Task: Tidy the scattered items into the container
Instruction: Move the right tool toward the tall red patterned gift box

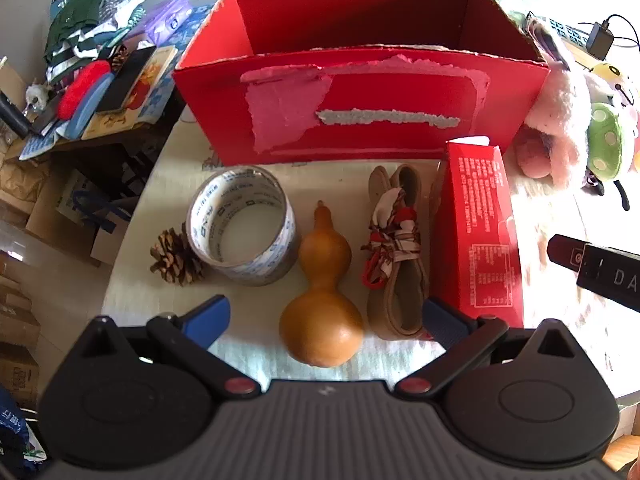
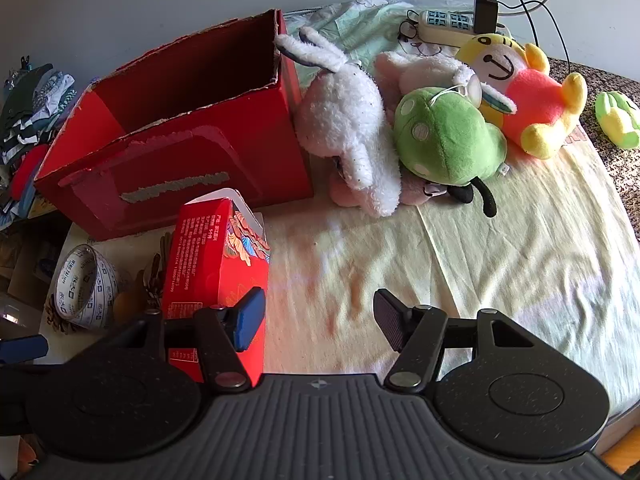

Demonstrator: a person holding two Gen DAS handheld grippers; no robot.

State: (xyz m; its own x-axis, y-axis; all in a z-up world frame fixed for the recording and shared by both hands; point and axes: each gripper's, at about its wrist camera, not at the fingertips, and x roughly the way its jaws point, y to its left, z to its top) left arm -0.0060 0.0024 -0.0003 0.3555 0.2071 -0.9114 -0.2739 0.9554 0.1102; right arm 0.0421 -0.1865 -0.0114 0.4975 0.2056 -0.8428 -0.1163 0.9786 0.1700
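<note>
Cloth, pale yellow and creased, covers the table (image 2: 500, 248); a grey wall stands behind, and a cluttered side table (image 1: 92, 80) is seen past the left edge. The red cardboard container (image 1: 360, 120), its torn rim and peeled front showing rough paper, sits toward the far left corner. In front of it a pine cone (image 1: 174, 258), tape roll (image 1: 244, 226), smooth gourd (image 1: 320, 300), fabric-wrapped sandal (image 1: 396, 256) and glossy red carton (image 1: 476, 236) are lined up. Plush toys (image 2: 400, 128) are heaped beside the container's right wall. The gourd is mostly hidden in the right view. The left gripper (image 1: 326, 314) is spread wide, empty, above the gourd; the right gripper (image 2: 320, 320) is held released over bare cloth.
</note>
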